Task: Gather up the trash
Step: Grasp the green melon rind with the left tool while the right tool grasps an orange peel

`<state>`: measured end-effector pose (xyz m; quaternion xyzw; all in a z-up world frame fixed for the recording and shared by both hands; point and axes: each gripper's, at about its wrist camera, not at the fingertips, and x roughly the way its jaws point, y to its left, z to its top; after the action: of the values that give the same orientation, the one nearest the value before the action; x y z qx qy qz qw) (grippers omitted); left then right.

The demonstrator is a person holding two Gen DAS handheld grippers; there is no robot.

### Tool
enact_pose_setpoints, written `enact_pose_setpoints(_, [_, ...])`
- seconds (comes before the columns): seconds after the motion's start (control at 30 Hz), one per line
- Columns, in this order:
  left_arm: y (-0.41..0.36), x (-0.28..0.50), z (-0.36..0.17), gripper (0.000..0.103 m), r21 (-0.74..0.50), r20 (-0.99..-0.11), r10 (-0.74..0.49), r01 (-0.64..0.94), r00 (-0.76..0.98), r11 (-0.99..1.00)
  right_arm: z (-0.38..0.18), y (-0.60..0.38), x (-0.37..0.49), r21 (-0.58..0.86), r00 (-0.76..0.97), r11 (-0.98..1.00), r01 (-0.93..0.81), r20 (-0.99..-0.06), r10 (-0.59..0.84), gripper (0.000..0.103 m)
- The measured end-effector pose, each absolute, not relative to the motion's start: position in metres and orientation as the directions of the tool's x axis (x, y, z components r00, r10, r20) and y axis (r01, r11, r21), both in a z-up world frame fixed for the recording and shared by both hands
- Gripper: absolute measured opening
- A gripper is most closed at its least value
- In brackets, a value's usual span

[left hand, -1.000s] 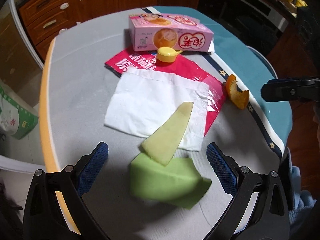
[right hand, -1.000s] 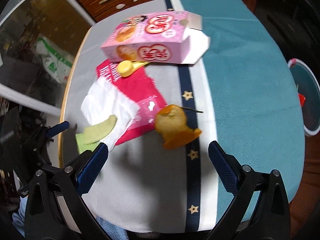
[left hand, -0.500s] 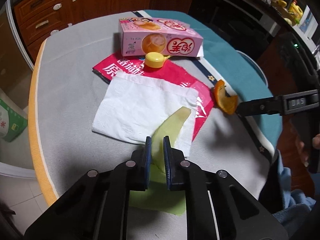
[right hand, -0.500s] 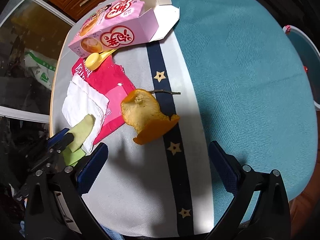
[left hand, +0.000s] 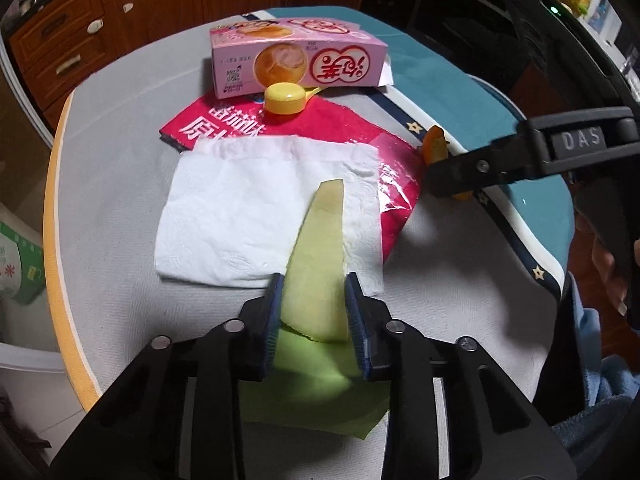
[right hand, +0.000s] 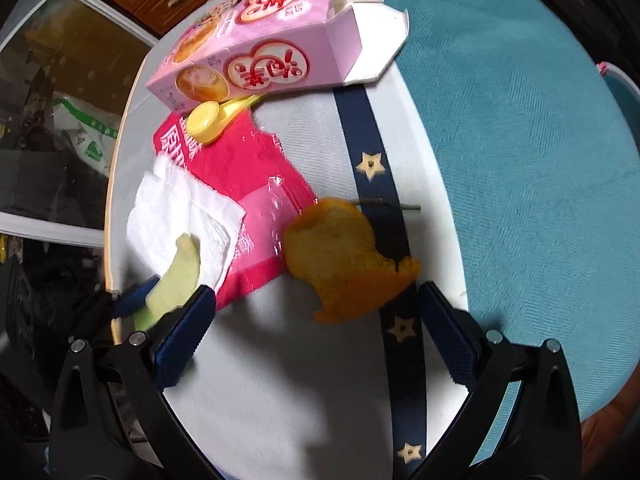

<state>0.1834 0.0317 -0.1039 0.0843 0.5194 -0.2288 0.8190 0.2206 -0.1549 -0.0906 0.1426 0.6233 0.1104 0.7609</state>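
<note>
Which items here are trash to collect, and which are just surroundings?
Trash to collect:
melon rind
orange peel
white napkin
red snack wrapper
pink box
yellow cap
twig

Surroundings:
tablecloth
wooden drawers

Your left gripper [left hand: 314, 312] hides the bottom of the melon rind [left hand: 318, 264], so you cannot tell if its pads squeeze the rind or just stand beside it. The green piece [left hand: 312, 404] under it is mostly covered by the black arms. In the left view, the right gripper [left hand: 472, 172] covers nearly all of the orange peel [left hand: 435, 146]. The napkin [left hand: 256, 208] hides half of the red bag [left hand: 340, 128]. The small print on the pink box [left hand: 296, 62] is too tiny to read. In the right view, the bin [right hand: 624, 80] is cut off at the edge.
</note>
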Motion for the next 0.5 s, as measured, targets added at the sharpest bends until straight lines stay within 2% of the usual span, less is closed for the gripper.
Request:
enact_pose_setpoints(0.1, [0.033, 0.176, -0.093, 0.010, -0.095, -0.867, -0.307, 0.474, 0.392, 0.875, -0.090, -0.151, 0.219, 0.339, 0.241, 0.941, 0.003, -0.913, 0.328, 0.097])
enact_pose_setpoints(0.2, [0.030, 0.173, -0.088, 0.009, -0.116, -0.863, -0.335, 0.497, 0.378, 0.860, -0.089, -0.142, 0.219, 0.300, 0.290, 0.953, -0.029, -0.910, 0.296, 0.095])
enact_pose_setpoints(0.37, [0.028, 0.182, -0.106, 0.013, -0.156, -0.886, -0.341, 0.491, 0.314, 0.857, -0.087, -0.138, 0.220, 0.258, 0.340, 0.966, -0.031, -0.906, 0.253, 0.072])
enact_pose_setpoints(0.4, [0.028, 0.184, -0.110, 0.015, -0.171, -0.891, -0.347, 0.491, 0.294, 0.854, -0.086, -0.140, 0.221, 0.249, 0.345, 0.968, -0.032, -0.906, 0.244, 0.064])
enact_pose_setpoints(0.5, [0.026, 0.182, -0.109, 0.015, -0.156, -0.892, -0.338, 0.497, 0.300, 0.853, -0.085, -0.147, 0.221, 0.238, 0.354, 0.971, -0.028, -0.906, 0.232, 0.050])
